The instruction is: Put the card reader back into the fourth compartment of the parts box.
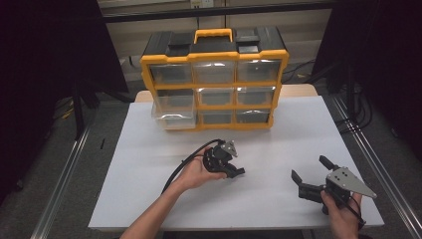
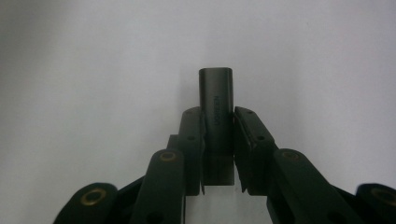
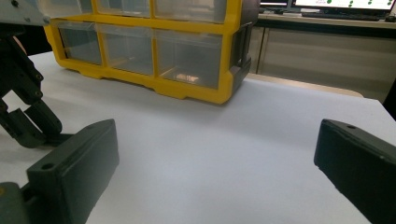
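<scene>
Left gripper (image 2: 217, 154) jaws clamped on a small dark tube (image 2: 216, 119), held low over the white surface (image 1: 278, 134) in front of the yellow drawer organizer (image 1: 215, 79). Right gripper (image 1: 314, 175) jaws wide apart, nothing between them, right of the tube.

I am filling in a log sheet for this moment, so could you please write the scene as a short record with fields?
Surface: white table
Left gripper: jaws shut on a small dark rounded-rectangular plastic part, pointing down at the tabletop
Right gripper: jaws wide open, nothing between them, held near the table's right front corner
Storage: yellow-and-black plastic organiser with clear drawers, standing at the far edge of the table
Drawers: the lower-left clear drawer is pulled out; the others look closed
Contents of drawers: cannot tell
</scene>
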A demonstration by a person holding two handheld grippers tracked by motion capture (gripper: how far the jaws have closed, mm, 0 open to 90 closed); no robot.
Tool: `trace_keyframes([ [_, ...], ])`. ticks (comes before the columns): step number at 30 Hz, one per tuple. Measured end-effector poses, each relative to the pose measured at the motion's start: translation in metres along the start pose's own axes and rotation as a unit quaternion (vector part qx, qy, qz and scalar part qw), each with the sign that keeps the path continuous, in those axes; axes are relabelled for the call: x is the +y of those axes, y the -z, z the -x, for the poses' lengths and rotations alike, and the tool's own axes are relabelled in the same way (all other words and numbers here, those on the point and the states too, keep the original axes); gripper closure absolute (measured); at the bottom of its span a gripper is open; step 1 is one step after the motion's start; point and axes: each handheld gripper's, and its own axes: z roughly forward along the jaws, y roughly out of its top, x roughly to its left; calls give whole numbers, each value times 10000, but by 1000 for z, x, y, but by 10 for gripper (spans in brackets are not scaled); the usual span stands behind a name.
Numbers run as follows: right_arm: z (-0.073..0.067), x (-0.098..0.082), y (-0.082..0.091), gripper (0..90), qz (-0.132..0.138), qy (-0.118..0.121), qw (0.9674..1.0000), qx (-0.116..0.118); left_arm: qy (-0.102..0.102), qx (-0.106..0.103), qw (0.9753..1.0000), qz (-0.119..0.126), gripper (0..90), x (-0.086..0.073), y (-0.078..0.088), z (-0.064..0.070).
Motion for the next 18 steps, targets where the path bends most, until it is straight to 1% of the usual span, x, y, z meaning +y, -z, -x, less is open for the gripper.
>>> trace_keyframes([
  [1,0,0,0,2,2,-1,10000,15,25,46,10000,77,739,-2,1,0],
  [2,0,0,0,2,2,-1,10000,15,25,46,10000,77,739,-2,1,0],
  [3,0,0,0,2,0,0,10000,18,49,78,9999,127,739,-3,1,0],
  [4,0,0,0,2,9,4,10000,16,46,13,9999,121,739,-3,3,-1],
  [5,0,0,0,2,5,9,10000,31,60,74,9998,152,739,-4,2,0],
  [8,0,0,0,2,7,-3,10000,13,-5,87,9997,242,739,-5,5,3],
  [9,0,0,0,2,6,4,10000,10,-78,122,9997,221,738,-4,7,4],
  [10,0,0,0,2,3,6,10000,11,-122,128,9993,318,738,-4,11,5],
  [11,0,0,0,2,7,-2,10000,8,-122,128,9993,318,739,-4,11,5],
  [12,0,0,0,2,7,-2,10000,8,-83,143,9990,412,739,-4,13,6],
  [13,0,0,0,2,6,-15,10000,5,-99,161,9988,452,738,-4,15,7],
  [15,0,0,0,1,8,-3,10000,3,-61,200,9983,546,739,-5,21,6],
  [16,0,0,0,2,9,-6,10000,6,-32,213,9981,578,739,-5,23,6],
  [17,0,0,0,2,15,-11,10000,8,34,215,9974,687,739,-7,28,4],
  [18,0,0,0,2,15,-11,10000,8,34,215,9974,687,739,-7,28,4],
])
